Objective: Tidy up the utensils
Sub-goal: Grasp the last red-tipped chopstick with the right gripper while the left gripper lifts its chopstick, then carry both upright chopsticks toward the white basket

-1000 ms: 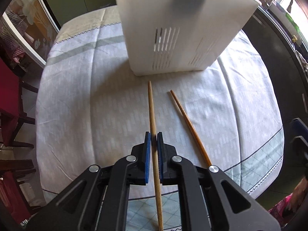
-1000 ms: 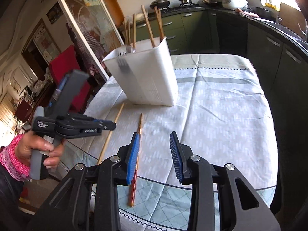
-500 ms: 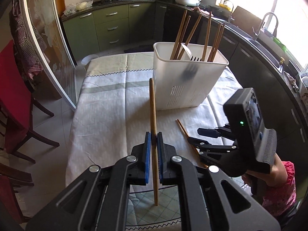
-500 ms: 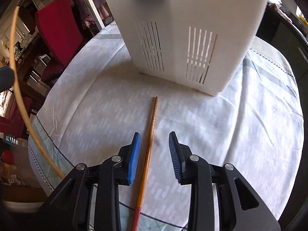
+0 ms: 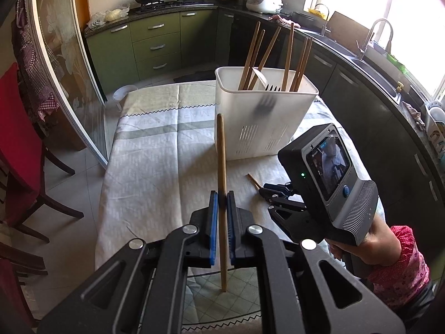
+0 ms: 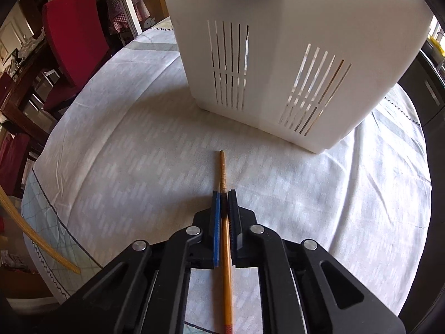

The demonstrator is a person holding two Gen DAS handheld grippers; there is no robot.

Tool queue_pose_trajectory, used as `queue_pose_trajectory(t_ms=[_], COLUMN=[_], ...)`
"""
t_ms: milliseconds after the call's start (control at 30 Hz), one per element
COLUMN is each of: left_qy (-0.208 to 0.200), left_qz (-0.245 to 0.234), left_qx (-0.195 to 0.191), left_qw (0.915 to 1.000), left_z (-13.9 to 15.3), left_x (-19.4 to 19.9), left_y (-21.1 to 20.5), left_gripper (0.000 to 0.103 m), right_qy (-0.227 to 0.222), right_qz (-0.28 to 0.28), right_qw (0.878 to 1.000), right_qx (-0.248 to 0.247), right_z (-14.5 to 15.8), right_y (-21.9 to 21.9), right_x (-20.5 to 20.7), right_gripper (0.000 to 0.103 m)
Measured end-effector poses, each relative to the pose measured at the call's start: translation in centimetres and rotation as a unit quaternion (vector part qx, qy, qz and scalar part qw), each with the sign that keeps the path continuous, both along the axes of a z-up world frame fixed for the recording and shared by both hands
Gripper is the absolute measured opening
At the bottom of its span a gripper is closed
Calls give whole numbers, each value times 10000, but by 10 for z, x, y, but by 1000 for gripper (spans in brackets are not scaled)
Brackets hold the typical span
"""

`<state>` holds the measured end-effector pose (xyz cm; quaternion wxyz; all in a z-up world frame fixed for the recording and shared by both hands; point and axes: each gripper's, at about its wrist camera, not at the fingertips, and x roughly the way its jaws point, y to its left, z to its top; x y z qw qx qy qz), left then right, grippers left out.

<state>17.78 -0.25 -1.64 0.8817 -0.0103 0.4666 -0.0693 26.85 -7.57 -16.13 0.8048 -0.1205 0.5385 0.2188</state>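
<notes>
Left gripper (image 5: 221, 199): jaws clamped on a pale chopstick (image 5: 221, 161), held up clear of the tablecloth (image 5: 155, 172)
Right gripper (image 6: 224, 197): jaws have just been closing; now pinching the orange chopstick (image 6: 222, 167) lying on the cloth
Utensil basket (image 5: 250, 122): white; standing beyond both; chopsticks and fork inside

Daylight entered through the window (image 5: 400, 14) at upper right of the left wrist view — overexposed, detail lost. The white bin (image 6: 292, 41) appeared bright in the right wrist view; its upper edge was blurred. Strong fisheye curvature and dark vignetting marked all corners. The tablecloth (image 6: 139, 153) was evenly lit — shadows soft.
</notes>
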Motion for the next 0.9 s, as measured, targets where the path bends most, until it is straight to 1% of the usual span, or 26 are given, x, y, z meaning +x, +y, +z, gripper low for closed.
queue_pose_trajectory(t_ms=[67,133,300,500,667,900], left_qy=[-1,-23,-92,-223,-377,-412], left_qz=[-1,-29,-82,-102,-148,-230], left_qx=[-15,14,54,57,98,139], left_qw=[10000,10000,9999,9997,9991,9988], left_z=[0,1,4,11,17,20], left_x=[-1,-2,-6,-14,-22,-27], left_y=[0,-1,-2,-1,-3,-8], left_gripper=[6,6,6,6,6,6], right_qy=[36,-38,-284,-667,-1044,-1494], right_qz=[-28,-38,-57,-132,-246,-392], right_qw=[9999,9995,9967,9891,9820,9713], right_qx=[162,306,756,1302,1557,1811], right_z=[3,14,48,88,116,144], right_y=[-2,-10,-25,-51,-74,-102], right_x=[-1,-4,-17,-42,-66,-89], right_gripper=[6,6,6,6,6,6])
